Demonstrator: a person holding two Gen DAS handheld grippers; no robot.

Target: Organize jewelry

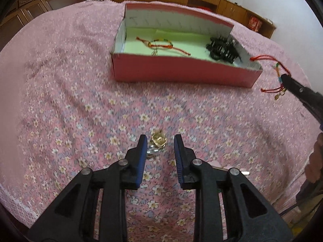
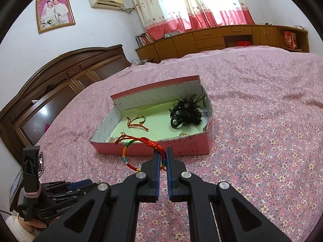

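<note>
My left gripper [image 1: 160, 137] points down at the flowered bedspread [image 1: 80, 100], its jaws open. A small gold and silver trinket [image 1: 158, 142] lies on the cloth between its fingertips, closer to the left one, and the pads are not pressing on it. My right gripper [image 2: 163, 151] is shut on a red braided bracelet [image 2: 129, 143] with coloured bands, held in the air just before the pink box [image 2: 181, 147]. In the left wrist view this bracelet [image 1: 278, 68] dangles by the box's right corner. Inside the box [image 1: 181, 70] lie another braided bracelet [image 1: 161, 44] and a black feathered hair clip [image 1: 222, 49].
The box has an open top, a tall back wall and a pale green floor [image 2: 157, 125]. A dark wooden headboard [image 2: 60, 84] is on the left and low wooden cabinets [image 2: 222, 38] stand beyond the bed. The bed's lace-edged border [image 1: 18, 203] runs at the lower left.
</note>
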